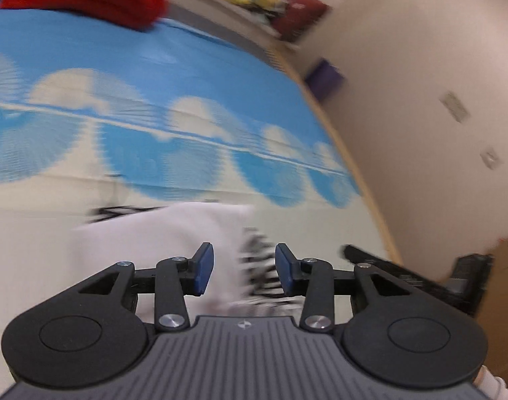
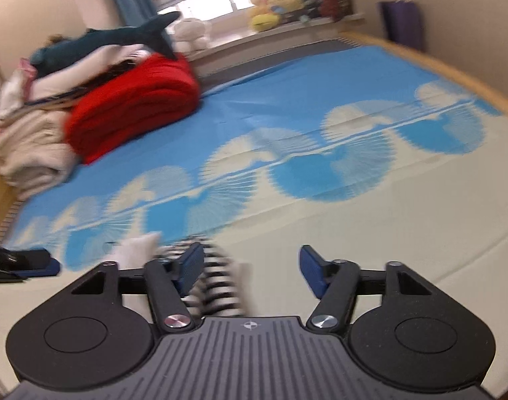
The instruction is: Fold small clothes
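Observation:
A small white garment with a black-and-white checked part [image 1: 173, 233] lies on the bed's cream and blue sheet [image 1: 187, 76], blurred by motion. My left gripper [image 1: 243, 268] is open just above it, blue pads apart, nothing between them. In the right wrist view the same garment [image 2: 217, 283] shows its checked part under the left finger. My right gripper [image 2: 250, 271] is open wide and empty, over the garment's right edge. The other gripper shows as a dark shape at the right of the left view [image 1: 420, 276] and at the far left of the right view [image 2: 17, 263].
A folded red blanket [image 2: 133, 100] and a pile of cream bedding [image 2: 27, 146] with a plush shark [image 2: 113, 36] sit at the bed's far left. Plush toys [image 2: 274, 10] line the windowsill. A wooden bed edge [image 1: 354, 166] and wall lie to the right.

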`<state>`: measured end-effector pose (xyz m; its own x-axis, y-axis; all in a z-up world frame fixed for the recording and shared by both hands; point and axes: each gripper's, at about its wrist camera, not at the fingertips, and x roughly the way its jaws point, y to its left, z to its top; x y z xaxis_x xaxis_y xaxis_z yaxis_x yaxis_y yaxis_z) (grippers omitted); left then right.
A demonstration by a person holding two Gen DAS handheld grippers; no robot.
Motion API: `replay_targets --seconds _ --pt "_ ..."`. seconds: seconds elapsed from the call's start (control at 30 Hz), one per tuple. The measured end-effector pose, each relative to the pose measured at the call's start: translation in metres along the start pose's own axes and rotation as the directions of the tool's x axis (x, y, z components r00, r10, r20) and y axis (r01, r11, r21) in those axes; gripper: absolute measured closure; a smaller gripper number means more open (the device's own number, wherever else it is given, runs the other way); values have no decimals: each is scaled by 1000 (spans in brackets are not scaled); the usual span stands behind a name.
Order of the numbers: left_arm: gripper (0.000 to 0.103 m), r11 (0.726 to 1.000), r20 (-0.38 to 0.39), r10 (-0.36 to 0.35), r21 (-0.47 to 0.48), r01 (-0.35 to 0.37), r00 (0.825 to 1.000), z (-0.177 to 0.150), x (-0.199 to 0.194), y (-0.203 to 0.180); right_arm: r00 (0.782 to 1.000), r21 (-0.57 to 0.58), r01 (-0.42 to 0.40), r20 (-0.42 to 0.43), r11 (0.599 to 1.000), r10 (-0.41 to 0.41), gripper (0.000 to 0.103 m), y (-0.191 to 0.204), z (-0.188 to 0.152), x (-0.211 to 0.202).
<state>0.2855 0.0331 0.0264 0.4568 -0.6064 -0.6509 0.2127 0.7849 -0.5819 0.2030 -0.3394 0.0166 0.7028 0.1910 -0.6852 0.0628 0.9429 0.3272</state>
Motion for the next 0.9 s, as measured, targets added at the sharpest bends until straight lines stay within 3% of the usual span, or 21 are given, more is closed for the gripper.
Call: replay_targets --seconds 0.1,0.2,0.3,0.4,0.43,0.47,0.53,0.63,0.73,0.83,0.9 --pt "59 995 4 101 -14 -101 995 0 -14 20 990 29 -138 -35 990 139 44 19 -1 9" --pt "59 986 8 166 -24 -166 986 -3 -34 42 948 52 -291 -120 955 295 40 49 -9 25" --pt "59 983 11 180 -44 -179 984 -1 -48 55 922 37 -341 -183 939 341 31 75 -18 37" --pt "59 982 -4 184 -37 -184 983 -3 -53 55 907 -46 -332 -290 942 305 32 98 -30 51" --pt "59 982 -14 189 -24 -189 982 -4 -51 53 902 -98 -331 -325 939 284 38 104 -35 53" --pt "59 981 -25 191 -8 -191 981 -6 -51 50 901 -140 -329 -342 934 266 59 106 -40 52" --pt "59 983 -53 183 28 -182 982 -8 -41 42 899 -211 -334 -363 919 244 88 106 -45 46" --pt "59 986 -98 152 84 -144 984 -12 -26 26 896 -183 -374 -325 909 303 92 81 -40 20" --pt "59 984 -158 118 154 -93 980 -19 -5 5 916 -154 -355 -252 922 311 94 44 -30 -7" --pt "59 972 -206 119 222 -73 971 -29 19 -12 946 -121 -264 -227 957 232 95 1 -26 -23" --pt "59 969 -227 132 233 -78 965 -33 36 -17 951 -150 -168 -286 974 120 95 -18 -35 -20"
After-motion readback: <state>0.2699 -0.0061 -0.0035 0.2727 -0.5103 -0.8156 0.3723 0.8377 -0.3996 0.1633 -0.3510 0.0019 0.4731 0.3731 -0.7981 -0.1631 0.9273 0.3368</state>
